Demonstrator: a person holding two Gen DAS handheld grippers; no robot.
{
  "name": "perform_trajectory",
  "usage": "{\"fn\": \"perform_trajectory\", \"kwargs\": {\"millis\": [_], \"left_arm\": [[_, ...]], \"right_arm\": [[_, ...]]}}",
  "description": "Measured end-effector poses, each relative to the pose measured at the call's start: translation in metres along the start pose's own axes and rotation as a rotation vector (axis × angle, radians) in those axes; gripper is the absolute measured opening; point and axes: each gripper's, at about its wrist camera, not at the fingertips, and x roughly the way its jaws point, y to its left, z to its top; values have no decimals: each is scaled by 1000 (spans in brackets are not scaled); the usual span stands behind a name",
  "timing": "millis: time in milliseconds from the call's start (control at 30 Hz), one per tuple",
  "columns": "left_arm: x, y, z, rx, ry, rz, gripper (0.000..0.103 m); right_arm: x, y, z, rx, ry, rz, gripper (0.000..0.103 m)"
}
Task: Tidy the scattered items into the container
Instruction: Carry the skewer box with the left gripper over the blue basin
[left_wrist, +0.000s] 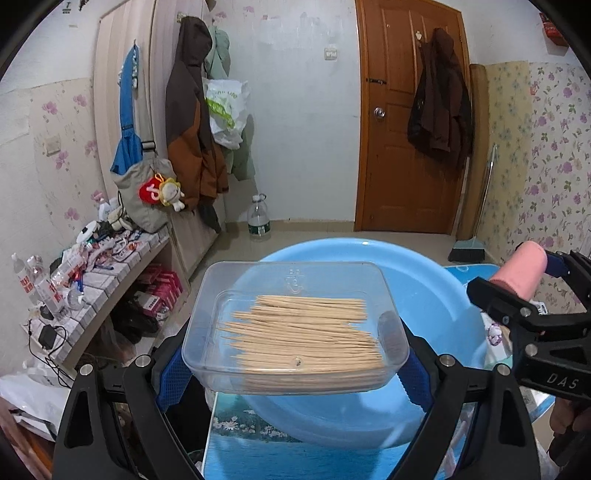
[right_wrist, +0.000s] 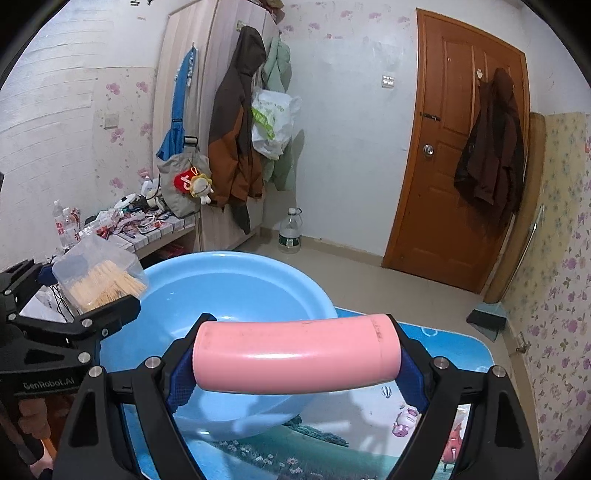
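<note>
In the left wrist view, the left tool clamps a clear plastic box of wooden toothpicks at centre frame, above the light blue basin. The right tool enters at the right edge, gripping a pink bottle.

In the right wrist view, the right tool holds the pink bottle crosswise at lower centre, over the basin, which sits on a picture-printed desk. At the left edge the left tool carries the toothpick box beside the basin's rim.
</note>
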Motion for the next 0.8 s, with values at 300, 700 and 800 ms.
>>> {"fn": "perform_trajectory", "kwargs": {"millis": [300, 700, 800], "left_arm": [[23, -19, -5, 28, 73, -17, 92], [51, -49, -7, 89, 168, -39, 92], [58, -54, -10, 101, 190, -36, 92]], "right_arm": [[13, -13, 6, 35, 0, -37, 88], [18, -35, 6, 62, 0, -94, 88], [17, -40, 4, 66, 1, -99, 88]]}}
